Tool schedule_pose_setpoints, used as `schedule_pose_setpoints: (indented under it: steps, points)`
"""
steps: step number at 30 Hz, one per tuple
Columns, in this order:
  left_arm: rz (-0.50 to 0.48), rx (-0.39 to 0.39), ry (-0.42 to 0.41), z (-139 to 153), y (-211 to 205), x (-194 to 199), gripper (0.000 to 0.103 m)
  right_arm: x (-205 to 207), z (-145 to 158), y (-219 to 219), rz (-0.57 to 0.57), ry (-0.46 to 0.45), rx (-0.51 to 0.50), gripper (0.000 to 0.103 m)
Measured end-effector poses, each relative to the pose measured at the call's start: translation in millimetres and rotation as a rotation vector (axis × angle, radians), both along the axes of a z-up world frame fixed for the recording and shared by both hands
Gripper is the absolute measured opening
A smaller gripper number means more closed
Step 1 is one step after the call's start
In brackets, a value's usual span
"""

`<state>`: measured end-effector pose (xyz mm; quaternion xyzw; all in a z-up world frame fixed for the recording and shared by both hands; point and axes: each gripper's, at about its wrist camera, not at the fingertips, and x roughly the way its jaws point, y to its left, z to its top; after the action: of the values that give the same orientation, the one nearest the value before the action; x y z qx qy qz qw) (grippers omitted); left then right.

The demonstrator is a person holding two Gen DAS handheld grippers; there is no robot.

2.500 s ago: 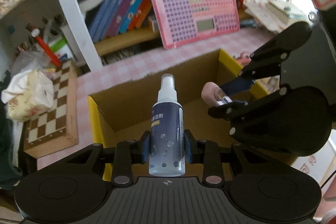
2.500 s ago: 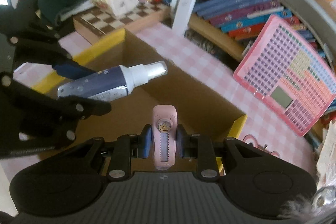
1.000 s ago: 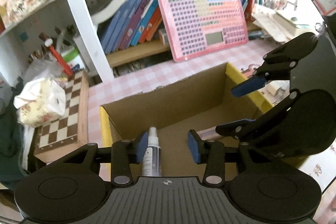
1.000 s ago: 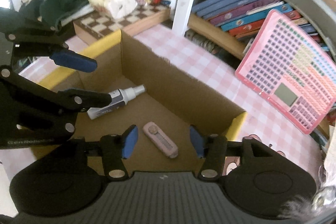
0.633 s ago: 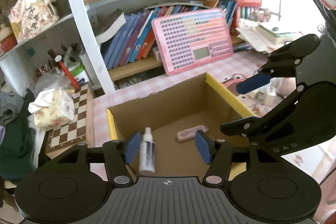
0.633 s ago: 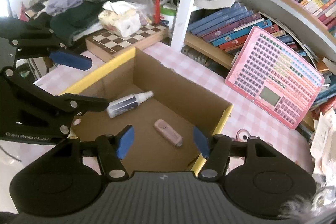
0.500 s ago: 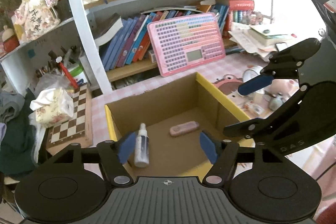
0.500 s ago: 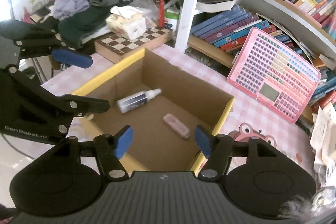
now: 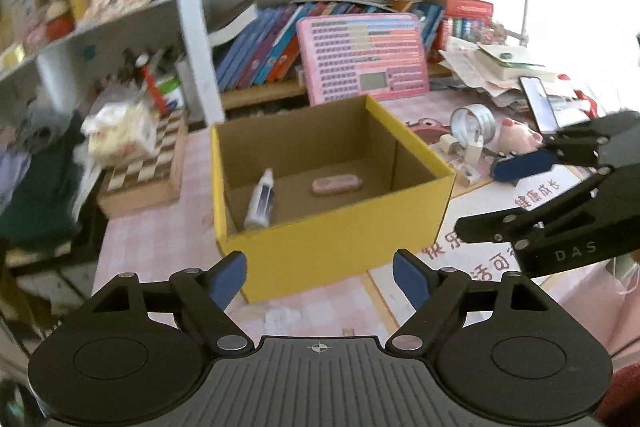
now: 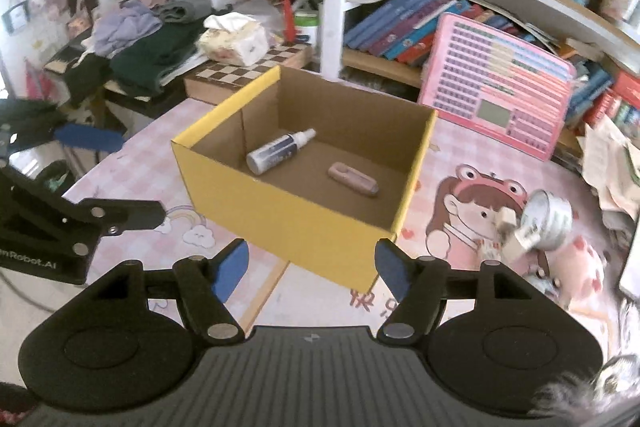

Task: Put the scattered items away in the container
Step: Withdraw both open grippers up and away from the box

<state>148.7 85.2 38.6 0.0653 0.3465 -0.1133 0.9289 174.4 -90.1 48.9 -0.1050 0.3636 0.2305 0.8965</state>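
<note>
A yellow cardboard box [image 9: 332, 239] [image 10: 280, 219] stands open on the pink checked table. Inside it lie a dark spray bottle [image 9: 260, 201] [image 10: 278, 151] with a white nozzle and a small pink clip-like item [image 9: 337, 184] [image 10: 353, 179]. My left gripper [image 9: 320, 273] [image 10: 124, 177] hangs in front of the box, its jaws opening and empty. My right gripper [image 10: 312, 265] [image 9: 492, 197] is open, holds nothing and sits near the box's right front corner. Both are clear of the box.
A pink toy keyboard [image 9: 362, 59] leans on the bookshelf behind the box. A chessboard [image 9: 148, 167] with a tissue pack [image 10: 236, 43] lies left of it. A tape roll [image 9: 472, 123], a pig toy [image 9: 516, 133] and papers lie on the right. Clothes [image 10: 152, 43] are piled far left.
The bottle and the pink item, earlier held over the box, now lie inside it. Both grippers have widened and drawn back, so the whole box now shows.
</note>
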Motion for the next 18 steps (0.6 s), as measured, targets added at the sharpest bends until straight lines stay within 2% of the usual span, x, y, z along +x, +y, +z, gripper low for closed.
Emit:
schedule_pose_setpoints:
  steps: [7, 10, 15, 18]
  points:
    - [0.06, -0.003, 0.035, -16.9, 10.3, -20.6, 0.083, -22.5, -21.5, -6.5, -0.062, 0.058, 0.041, 0.068]
    - [0.071, 0.005, 0.048, -24.1, 10.2, -30.0, 0.083, -34.0, -32.3, -6.9, -0.085, 0.058, 0.021, 0.068]
    - [0.053, 0.088, 0.017, -37.8, -0.8, -50.7, 0.083, -54.3, -49.2, -7.4, -0.108, 0.044, -0.029, 0.069]
    - [0.037, 0.09, 0.031, -45.2, -6.6, -60.3, 0.083, -64.9, -56.9, -10.7, -0.147, 0.059, -0.016, 0.069]
